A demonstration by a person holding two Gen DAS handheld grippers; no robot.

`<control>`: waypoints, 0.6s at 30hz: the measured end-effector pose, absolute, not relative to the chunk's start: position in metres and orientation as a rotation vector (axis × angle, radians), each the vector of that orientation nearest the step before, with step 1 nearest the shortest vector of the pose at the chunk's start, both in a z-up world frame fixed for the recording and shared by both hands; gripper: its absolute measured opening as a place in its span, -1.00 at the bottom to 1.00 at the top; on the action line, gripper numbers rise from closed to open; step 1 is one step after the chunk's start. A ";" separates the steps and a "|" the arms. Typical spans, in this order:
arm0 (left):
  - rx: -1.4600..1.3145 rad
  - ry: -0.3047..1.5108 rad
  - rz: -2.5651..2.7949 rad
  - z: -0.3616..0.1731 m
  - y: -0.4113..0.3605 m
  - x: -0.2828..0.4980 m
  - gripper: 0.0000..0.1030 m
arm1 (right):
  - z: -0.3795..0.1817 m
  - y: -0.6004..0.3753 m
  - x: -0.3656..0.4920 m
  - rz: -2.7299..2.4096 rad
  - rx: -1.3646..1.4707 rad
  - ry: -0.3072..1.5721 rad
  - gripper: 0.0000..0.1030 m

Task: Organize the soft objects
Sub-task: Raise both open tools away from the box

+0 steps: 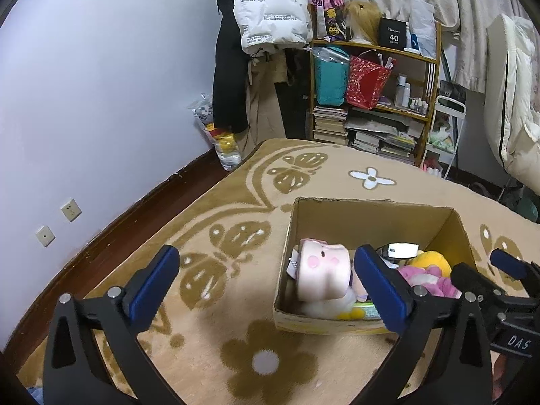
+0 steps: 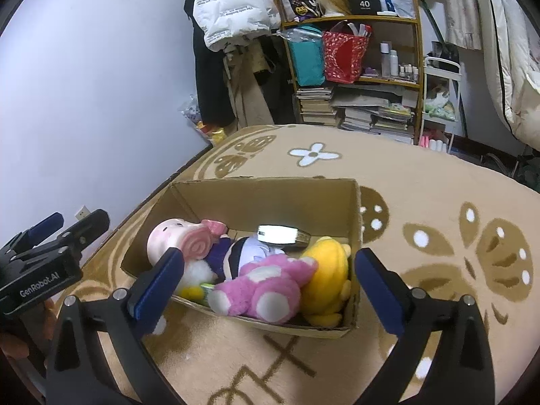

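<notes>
An open cardboard box [image 1: 371, 204] [image 2: 263, 182] stands on the beige carpet with several soft toys inside. A pale pink pig plush [image 1: 324, 270] [image 2: 175, 238] lies at its left end. To its right sit a pink-and-white plush [image 2: 266, 290] [image 1: 428, 278] and a yellow plush [image 2: 329, 270] [image 1: 433, 261]. My left gripper [image 1: 266, 260] hovers open near the box's left front corner, holding nothing. My right gripper [image 2: 270, 260] hovers open above the box's near side, its pads apart from the toys. Each gripper also shows in the other's view: the right gripper [image 1: 482, 265], the left gripper [image 2: 77, 219].
A shiny silver-white flat item [image 2: 281, 234] lies at the back of the box. The patterned carpet [image 1: 236, 347] spreads around it. Beyond stand a full wooden shelf [image 1: 374, 101], hung coats [image 1: 270, 10], a plastic bag [image 1: 222, 141] by the wall and white bedding [image 1: 513, 101].
</notes>
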State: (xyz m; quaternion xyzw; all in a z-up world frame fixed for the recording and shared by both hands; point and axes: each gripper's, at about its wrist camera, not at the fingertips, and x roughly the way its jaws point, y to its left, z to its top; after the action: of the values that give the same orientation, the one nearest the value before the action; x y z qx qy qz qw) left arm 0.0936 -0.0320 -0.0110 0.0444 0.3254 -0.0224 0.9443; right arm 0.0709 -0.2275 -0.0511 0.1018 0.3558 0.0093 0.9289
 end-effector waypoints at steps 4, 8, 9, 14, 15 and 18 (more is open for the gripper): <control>0.104 0.660 -0.048 -0.009 -0.031 0.084 0.99 | -0.048 -0.230 0.064 0.011 0.210 0.728 1.00; 0.134 0.642 -0.050 -0.003 -0.035 0.072 0.99 | -0.042 -0.231 0.055 0.012 0.222 0.711 1.00; 0.139 0.637 -0.051 -0.002 -0.035 0.068 0.99 | -0.041 -0.230 0.052 0.011 0.223 0.706 1.00; 0.150 0.621 -0.062 0.005 -0.035 0.050 0.99 | -0.033 -0.229 0.037 0.010 0.219 0.688 1.00; 0.150 0.620 -0.063 0.005 -0.035 0.049 0.99 | -0.032 -0.229 0.033 0.010 0.218 0.683 1.00; 0.161 0.613 -0.055 0.008 -0.035 0.040 0.99 | -0.027 -0.228 0.023 0.007 0.214 0.669 1.00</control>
State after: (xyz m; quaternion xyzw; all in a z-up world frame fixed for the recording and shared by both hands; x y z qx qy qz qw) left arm 0.0398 -0.0354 0.0081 0.0789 0.3014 -0.0271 0.9498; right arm 0.0229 -0.2281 -0.0268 0.1049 0.3276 0.0035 0.9390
